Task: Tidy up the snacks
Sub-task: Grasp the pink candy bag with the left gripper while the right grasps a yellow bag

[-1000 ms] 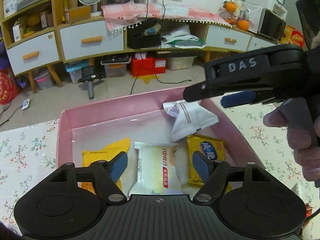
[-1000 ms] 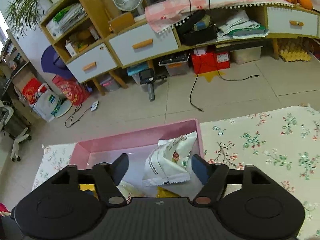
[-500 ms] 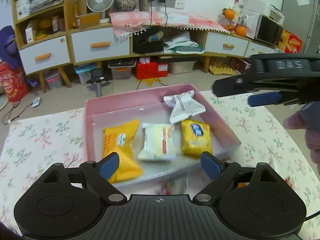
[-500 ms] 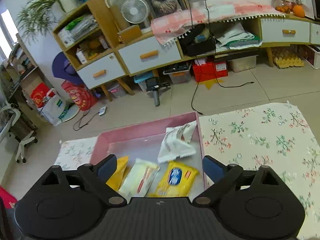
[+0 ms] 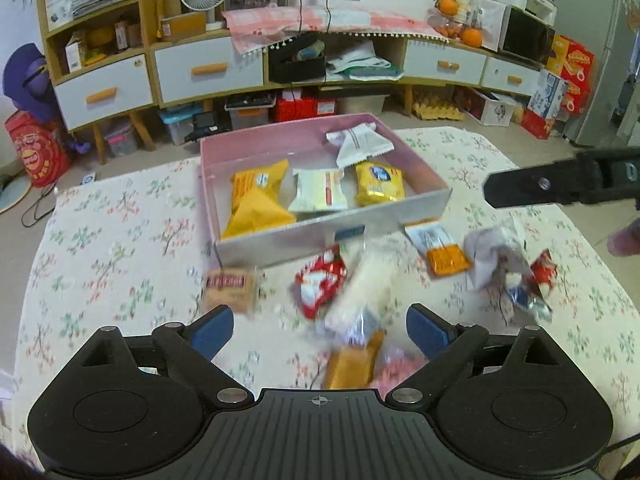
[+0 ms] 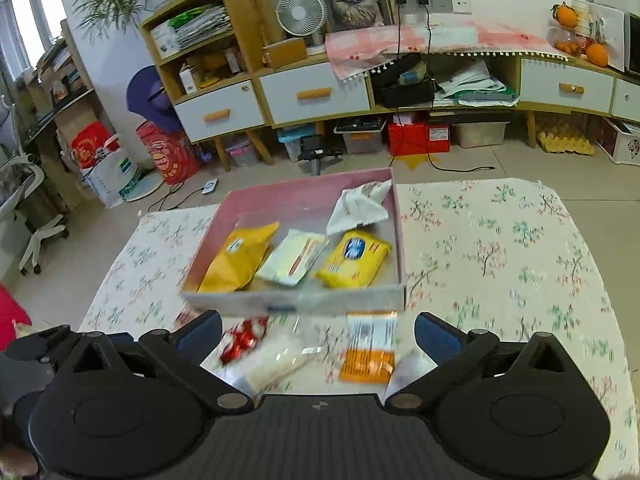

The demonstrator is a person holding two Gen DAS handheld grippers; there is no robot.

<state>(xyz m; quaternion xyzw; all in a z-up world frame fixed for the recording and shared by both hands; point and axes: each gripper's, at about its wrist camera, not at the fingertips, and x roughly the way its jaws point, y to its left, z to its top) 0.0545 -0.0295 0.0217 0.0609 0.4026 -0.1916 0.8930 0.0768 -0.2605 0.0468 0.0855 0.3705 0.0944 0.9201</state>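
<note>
Floral tablecloth (image 5: 120, 248), pink box (image 5: 280, 140) — four snack packets (image 5: 318, 190)

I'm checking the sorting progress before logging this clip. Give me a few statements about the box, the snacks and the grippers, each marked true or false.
1. The pink box holds four snack packets. True.
2. The white packet lies flat in the box's near left corner. False: it leans in the far right corner.
3. Snacks lie on the floral tablecloth outside the box. True: for example the red packet and the orange packet.
4. The left gripper is clamped on a yellow packet. False: its jaws are open, having just widened, with nothing held.
5. The right gripper carries the white packet. False: it is open and empty, having just widened.
</note>
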